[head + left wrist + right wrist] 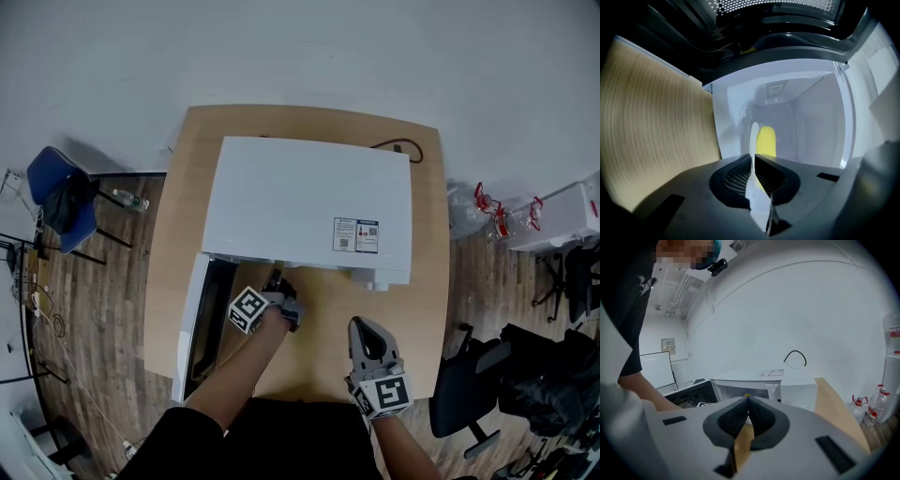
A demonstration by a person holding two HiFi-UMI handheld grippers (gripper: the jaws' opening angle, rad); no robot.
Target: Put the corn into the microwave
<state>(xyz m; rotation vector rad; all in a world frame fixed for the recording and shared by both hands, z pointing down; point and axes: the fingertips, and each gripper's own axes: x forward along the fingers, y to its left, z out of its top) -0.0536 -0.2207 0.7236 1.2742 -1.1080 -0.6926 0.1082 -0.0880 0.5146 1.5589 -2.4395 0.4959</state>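
Corn (766, 139) was inside the white cavity of the microwave (300, 197), just past the fingertips of the left gripper (753, 155). The wooden table (178, 234) carried the white microwave toward its back part. The microwave had a printed label (355, 234) on its top, and a black cable (398, 147) lay behind it. The microwave door (192, 319) was swung open to the left side. The left gripper was rolled on its side and reached into the opening. Its two fingers were pressed almost together, with only a narrow slit, and they seemed to pinch the near rim of a thin white plate (753, 133). The right gripper (748, 398) was held over the front part of the table, apart from the microwave. Its fingers met at the tips with nothing between them. The plate was seen edge-on as a slim oval, and the yellow corn lay against its upper side.
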